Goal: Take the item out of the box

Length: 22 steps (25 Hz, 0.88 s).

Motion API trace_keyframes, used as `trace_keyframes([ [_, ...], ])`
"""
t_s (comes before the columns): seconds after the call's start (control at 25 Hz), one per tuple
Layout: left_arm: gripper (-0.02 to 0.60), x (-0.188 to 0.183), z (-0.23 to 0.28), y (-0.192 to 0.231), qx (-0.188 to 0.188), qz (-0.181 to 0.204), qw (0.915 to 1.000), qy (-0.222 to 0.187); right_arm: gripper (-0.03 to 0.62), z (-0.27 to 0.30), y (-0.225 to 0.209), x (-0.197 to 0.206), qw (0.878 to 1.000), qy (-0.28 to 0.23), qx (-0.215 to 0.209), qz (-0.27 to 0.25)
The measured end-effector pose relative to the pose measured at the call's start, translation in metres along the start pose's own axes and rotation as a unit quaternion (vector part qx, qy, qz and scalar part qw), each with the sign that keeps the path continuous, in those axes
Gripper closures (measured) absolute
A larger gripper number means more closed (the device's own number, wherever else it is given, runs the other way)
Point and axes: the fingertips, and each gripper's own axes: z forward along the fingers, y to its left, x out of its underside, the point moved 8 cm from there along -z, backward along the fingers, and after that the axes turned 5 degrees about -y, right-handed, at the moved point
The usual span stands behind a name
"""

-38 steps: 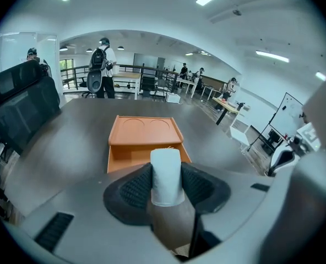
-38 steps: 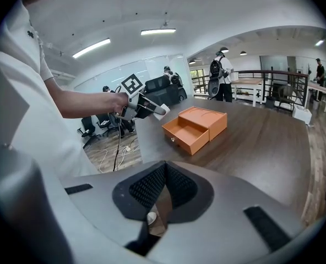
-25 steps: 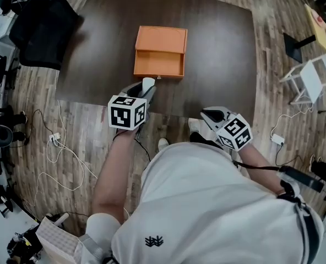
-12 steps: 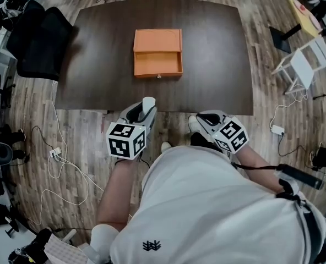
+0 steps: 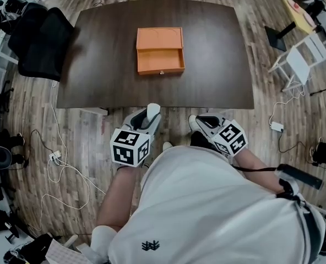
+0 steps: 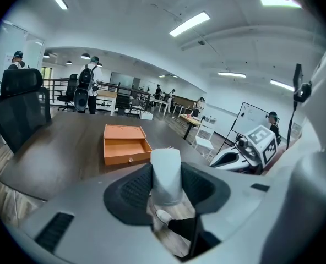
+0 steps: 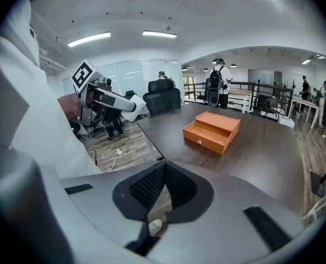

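The orange box (image 5: 160,50) lies on the dark table (image 5: 97,65) with its shallow drawer pulled out toward me; the drawer looks empty. It also shows in the left gripper view as the box (image 6: 124,143) and in the right gripper view as the box (image 7: 211,130). My left gripper (image 5: 151,113) is off the table's near edge, over the floor, shut on a pale grey-white block (image 6: 166,175) that stands upright between its pads. My right gripper (image 5: 199,120) is beside it to the right, also short of the table. Its pads (image 7: 152,188) meet with nothing between them.
A black office chair (image 5: 39,37) stands at the table's left side. A white chair (image 5: 303,65) and a small table are off to the right. Cables and a power strip (image 5: 55,142) lie on the wood floor at my left. People stand far back in the room.
Both grippers have drawn back from the table toward my body. The left one, still holding the pale block, went from over the table's near edge to over the floor.
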Motion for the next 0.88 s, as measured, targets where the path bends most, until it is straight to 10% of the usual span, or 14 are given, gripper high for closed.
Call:
trace_keyframes([
  [0.88, 0.413, 0.020, -0.017, -0.006, 0.003, -0.003, 1.0000, 0.002, 0.591, 0.000, 0.023, 0.001, 1.000, -0.002, -0.001, -0.019],
])
